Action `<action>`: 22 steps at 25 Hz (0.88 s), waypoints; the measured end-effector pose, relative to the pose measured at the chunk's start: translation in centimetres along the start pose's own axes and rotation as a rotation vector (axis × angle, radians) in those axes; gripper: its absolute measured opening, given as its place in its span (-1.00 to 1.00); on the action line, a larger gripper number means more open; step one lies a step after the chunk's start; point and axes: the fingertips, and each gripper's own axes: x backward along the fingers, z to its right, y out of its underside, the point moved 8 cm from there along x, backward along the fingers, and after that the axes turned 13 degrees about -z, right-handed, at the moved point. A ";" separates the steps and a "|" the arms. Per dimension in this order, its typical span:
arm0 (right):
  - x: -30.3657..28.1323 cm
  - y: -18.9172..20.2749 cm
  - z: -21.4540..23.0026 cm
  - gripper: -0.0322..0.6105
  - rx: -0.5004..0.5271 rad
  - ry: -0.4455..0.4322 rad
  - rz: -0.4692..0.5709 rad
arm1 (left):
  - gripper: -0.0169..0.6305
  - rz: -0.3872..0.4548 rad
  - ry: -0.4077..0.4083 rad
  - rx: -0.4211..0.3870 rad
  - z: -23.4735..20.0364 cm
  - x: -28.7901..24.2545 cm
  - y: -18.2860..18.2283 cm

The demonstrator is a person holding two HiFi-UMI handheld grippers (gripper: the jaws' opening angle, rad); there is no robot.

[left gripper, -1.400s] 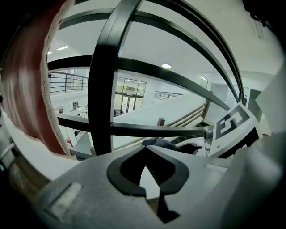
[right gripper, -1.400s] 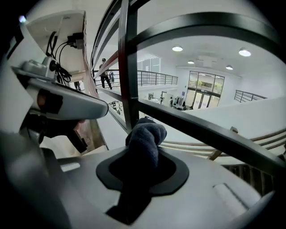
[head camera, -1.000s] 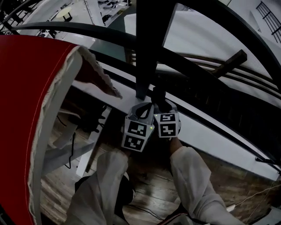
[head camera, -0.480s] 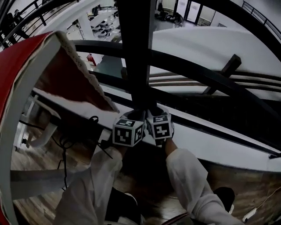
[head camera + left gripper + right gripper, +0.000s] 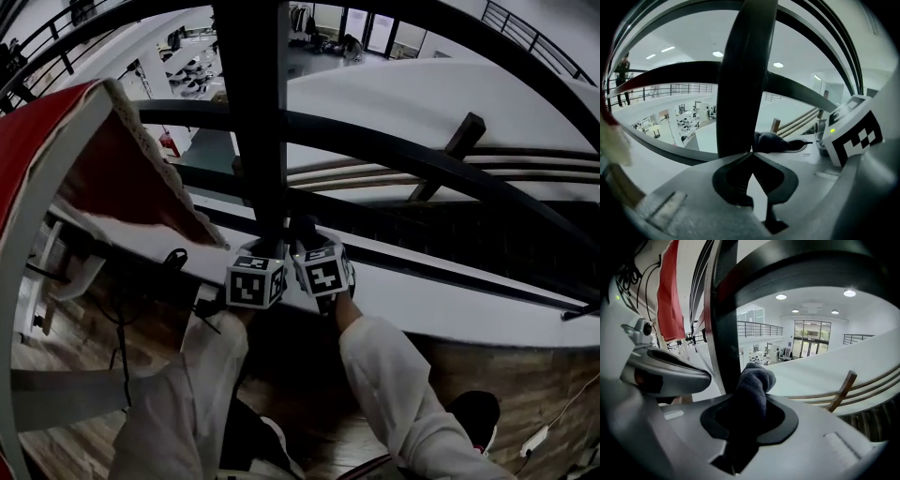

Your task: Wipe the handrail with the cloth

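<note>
Grippers side by side in the head view: the left gripper (image 5: pixel 266 247) and right gripper (image 5: pixel 307 242) are sitting tight together at the foot of the black upright post (image 5: pixel 249 112), with the curved handrail (image 5: pixel 403 159) sweeping across beyond them. A dark cloth (image 5: pixel 302 228) is poking up from the right one, just beside the post.

Over to the left gripper view: its jaws are pressing tip to tip, holding nothing, right at the post's edge, with the cloth bunched just past them.

Right gripper view now: the jaws are clamping the cloth, which is bulging up out of them next to the post. Whether it is touching the metal, I cannot tell.

To my eye the wiping is working around the post. The next move calls for dragging the cloth along the rail in steady contact.
</note>
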 end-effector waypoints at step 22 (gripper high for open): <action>10.7 11.7 17.5 -0.61 0.023 0.024 -0.065 | -0.94 -0.006 0.043 -0.084 21.1 -3.9 -0.6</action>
